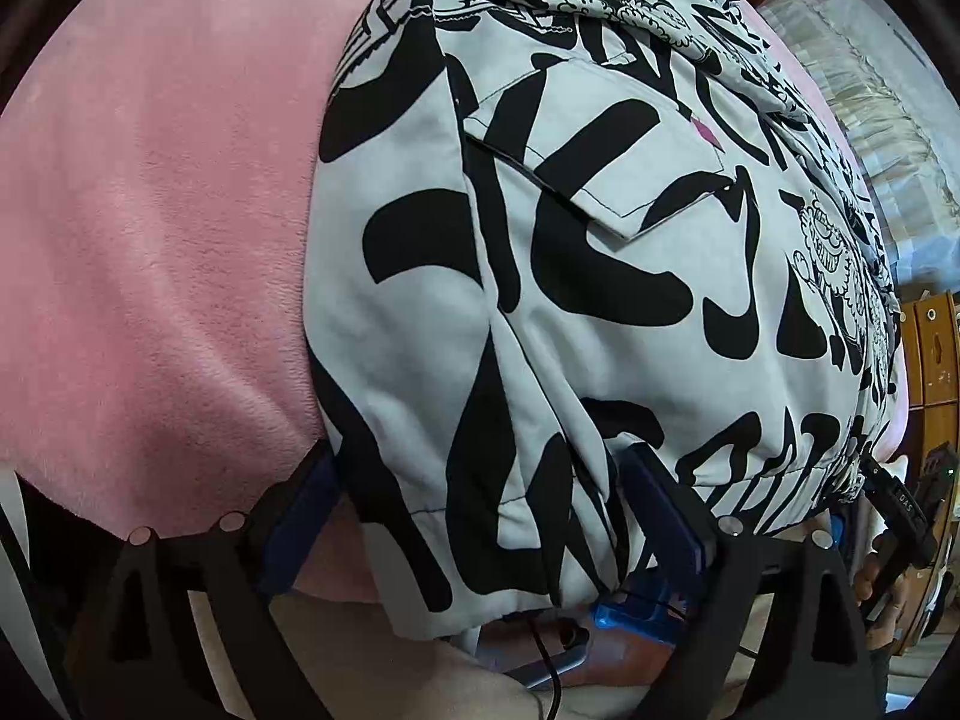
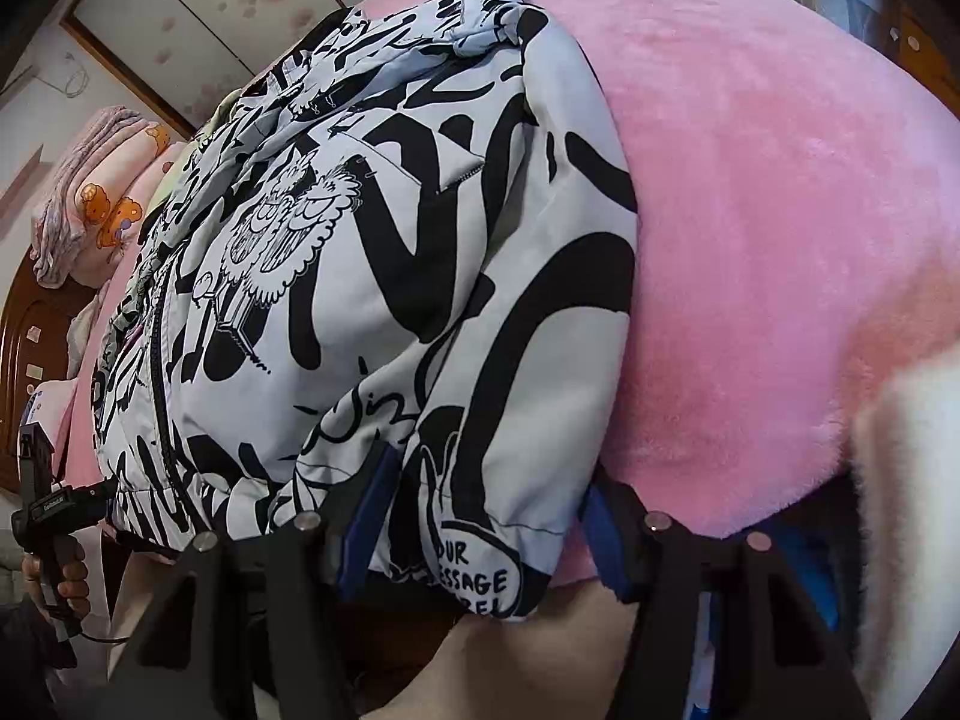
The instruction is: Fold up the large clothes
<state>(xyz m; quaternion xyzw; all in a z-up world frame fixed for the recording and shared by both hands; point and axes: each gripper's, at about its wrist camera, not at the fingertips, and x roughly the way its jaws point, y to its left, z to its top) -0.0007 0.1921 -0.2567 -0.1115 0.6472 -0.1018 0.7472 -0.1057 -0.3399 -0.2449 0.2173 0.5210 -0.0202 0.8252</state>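
Already the jacket (image 1: 600,276) lies folded in on itself, a black-and-white printed bundle on the pink blanket (image 1: 150,240), its hem hanging just over the near edge of the bed. I read that overhang as deliberate: it gives both tools an edge to come at from below.

My left gripper (image 1: 480,516) stands wide, with the hem's left corner between its blue pads. The pads do not look pressed onto the cloth, so I take it as open around the corner and not yet holding.

My right gripper (image 2: 480,516) straddles the other corner, the one with the printed speech bubble. Its jaws sit about half apart, and the fabric there is bunched. I cannot tell whether the pads pinch it or only flank it.

Much is hidden. The sleeves are tucked out of sight, so how many layers I would lift is a guess. The jacket's far end curves away toward the bedding (image 2: 102,204). Below the hem only blurred shapes and a cable show.
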